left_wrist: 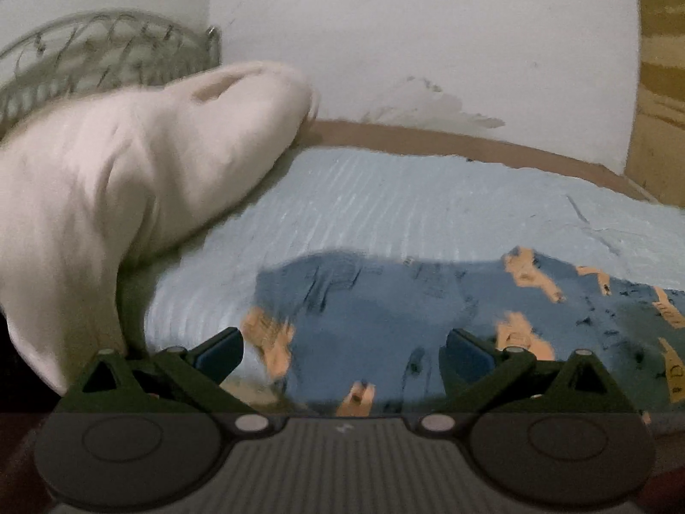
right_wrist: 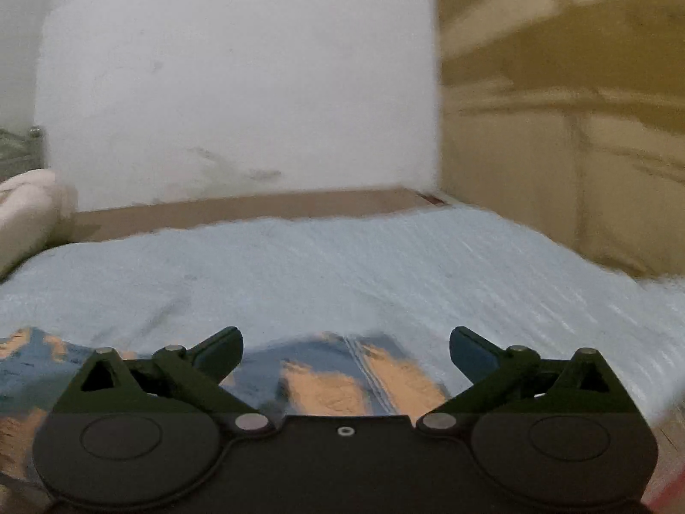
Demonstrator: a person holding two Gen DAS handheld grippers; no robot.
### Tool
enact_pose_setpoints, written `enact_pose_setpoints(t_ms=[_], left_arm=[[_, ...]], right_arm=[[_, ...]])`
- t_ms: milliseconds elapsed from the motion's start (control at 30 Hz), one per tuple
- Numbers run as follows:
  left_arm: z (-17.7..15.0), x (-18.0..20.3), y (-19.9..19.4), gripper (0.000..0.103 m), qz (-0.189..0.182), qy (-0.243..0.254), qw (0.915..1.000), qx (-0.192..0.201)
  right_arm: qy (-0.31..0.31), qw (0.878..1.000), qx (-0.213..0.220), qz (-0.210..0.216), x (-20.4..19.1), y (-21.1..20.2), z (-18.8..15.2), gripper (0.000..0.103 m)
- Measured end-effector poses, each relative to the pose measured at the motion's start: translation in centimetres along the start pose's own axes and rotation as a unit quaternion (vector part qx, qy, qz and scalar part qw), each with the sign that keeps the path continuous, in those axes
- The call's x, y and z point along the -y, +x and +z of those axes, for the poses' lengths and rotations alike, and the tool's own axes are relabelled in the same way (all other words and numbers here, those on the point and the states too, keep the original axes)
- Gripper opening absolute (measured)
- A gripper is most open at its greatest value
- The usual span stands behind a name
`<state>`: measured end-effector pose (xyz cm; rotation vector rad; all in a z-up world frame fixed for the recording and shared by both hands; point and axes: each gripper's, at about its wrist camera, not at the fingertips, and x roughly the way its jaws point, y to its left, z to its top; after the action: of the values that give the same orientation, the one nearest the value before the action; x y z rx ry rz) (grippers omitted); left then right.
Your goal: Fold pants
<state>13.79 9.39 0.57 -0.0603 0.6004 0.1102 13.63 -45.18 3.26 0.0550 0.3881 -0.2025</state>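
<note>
Both tongs are spread wide with nothing gripped. Left tongs hover over the blue pants with orange print, which lie flat on the light blue bedspread. Right tongs sit over the pants' edge. White pillow sits off left by the wall.

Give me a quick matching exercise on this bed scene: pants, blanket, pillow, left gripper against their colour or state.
Things:
1. pants
2. blanket
3. pillow
4. left gripper

Descriptions:
A. cream white, propped by the metal headboard
B. jaws wide apart, holding nothing
C. blue with orange print, lying on the bed
D. pale blue, ribbed

Pairs: 1-C, 2-D, 3-A, 4-B
</note>
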Motion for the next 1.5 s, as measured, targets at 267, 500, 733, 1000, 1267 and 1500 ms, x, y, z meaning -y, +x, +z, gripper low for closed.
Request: enact_pose_setpoints(t_ms=[267, 500, 733, 1000, 1267, 1500], left_arm=[[-1.5, -4.0, 1.5, 0.102, -0.023, -0.095, 0.9952, -0.003], [-0.7, -5.7, 3.2, 0.102, -0.047, -0.136, 0.9894, 0.016], [-0.6, -7.0, 4.6, 0.078, -0.065, -0.163, 0.9844, 0.016], [-0.3, -8.2, 4.4, 0.022, -0.041, -0.21, 0.9765, 0.02], [3.3, -5.3, 0.5, 0.017, 0.007, -0.125, 0.9897, 0.069], [1.7, -5.1, 3.9, 0.025, 0.026, -0.104, 0.9942, -0.004]], right_arm=[[-0.051, 0.98, -0.045, 0.186, -11.2, 2.8, -0.5, 0.102], [-0.112, 0.956, -0.071, 0.263, -19.1, 4.5, -1.2, 0.102], [-0.112, 0.953, -0.115, 0.255, -20.0, 5.7, -3.9, 0.102], [-0.113, 0.953, -0.112, 0.257, -20.6, 5.8, -4.2, 0.102], [-0.112, 0.953, -0.112, 0.259, -20.6, 5.9, -4.2, 0.102], [-0.098, 0.954, -0.103, 0.265, -20.1, 5.9, -4.4, 0.102]])
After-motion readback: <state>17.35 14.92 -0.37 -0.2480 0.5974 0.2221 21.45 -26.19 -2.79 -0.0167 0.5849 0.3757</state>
